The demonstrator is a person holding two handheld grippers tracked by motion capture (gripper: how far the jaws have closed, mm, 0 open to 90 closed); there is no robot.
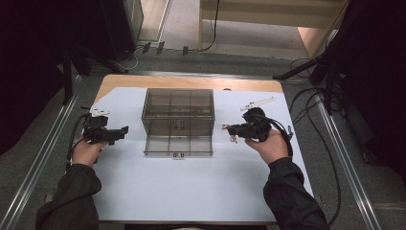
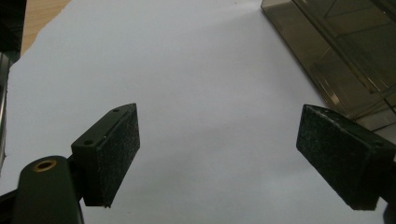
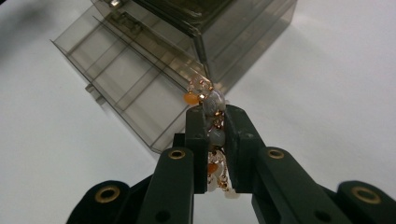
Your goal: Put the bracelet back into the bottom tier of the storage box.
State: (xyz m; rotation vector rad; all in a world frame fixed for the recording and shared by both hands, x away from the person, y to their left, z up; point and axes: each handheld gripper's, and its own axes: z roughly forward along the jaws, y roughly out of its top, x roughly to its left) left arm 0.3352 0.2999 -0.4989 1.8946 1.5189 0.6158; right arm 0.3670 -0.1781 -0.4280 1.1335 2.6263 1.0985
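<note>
1. At the bottom of the high view two dark sleeves [image 1: 72,196] come in from the lower corners, one at each side of a white sheet [image 1: 191,187] that covers most of the table [image 1: 191,81].
2. The left hand [image 1: 85,152], at the left middle of the frame, holds the left gripper [image 1: 125,130] low over the sheet, pointing toward the centre. In the left gripper view its two black pads [image 2: 119,151] stand wide apart at the lower left and lower right, with bare white sheet between them and nothing in their hold.
3. The right hand [image 1: 269,146], at the right middle of the frame, holds the right gripper [image 1: 224,127], also pointing toward the centre. In the right gripper view its jaws are closed tight on a beaded trinket [image 3: 212,109] of grey, orange and gold-coloured beads. Part of it pokes above the jaw tips and part hangs below them. In the high view it shows as a small dangling bit at the gripper's tip, just right of the box and apart from it.
4. Between the two grippers, at the centre of the frame, sits a smoky see-through drawer box [image 1: 178,112]. Its bottom drawer [image 1: 178,145] is pulled out toward the person, and its dividers show.
5. Farther off, the bare wooden edge of the table shows at the top, then grey floor [image 1: 191,28] with cables [image 1: 306,103].
</note>
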